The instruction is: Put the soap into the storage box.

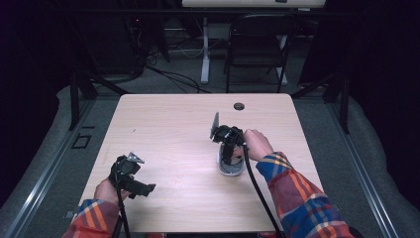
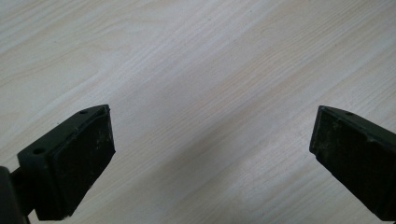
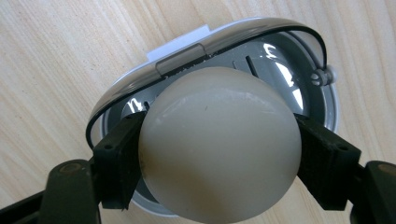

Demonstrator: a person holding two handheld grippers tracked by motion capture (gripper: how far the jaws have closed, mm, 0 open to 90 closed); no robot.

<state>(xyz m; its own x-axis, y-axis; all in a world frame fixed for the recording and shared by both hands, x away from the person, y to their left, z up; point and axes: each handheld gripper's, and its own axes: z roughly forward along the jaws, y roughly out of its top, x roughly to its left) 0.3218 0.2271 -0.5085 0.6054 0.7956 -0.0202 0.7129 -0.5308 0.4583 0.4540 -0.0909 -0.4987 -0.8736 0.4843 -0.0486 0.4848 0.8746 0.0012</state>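
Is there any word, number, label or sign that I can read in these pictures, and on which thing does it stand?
None readable.
White tab behind the grey bowl: blank as far as it shows.
Egg, held by the right gripper: no print.
Table: no text.

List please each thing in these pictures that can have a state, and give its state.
left gripper: open, nothing between its jaws, held over bare table.
right gripper: shut on the egg, held over the egg cooker.
egg: whole, clamped on both sides by the jaws.
egg cooker: open, no lid on it, standing on the table.
folding chair: unfolded, behind the table.
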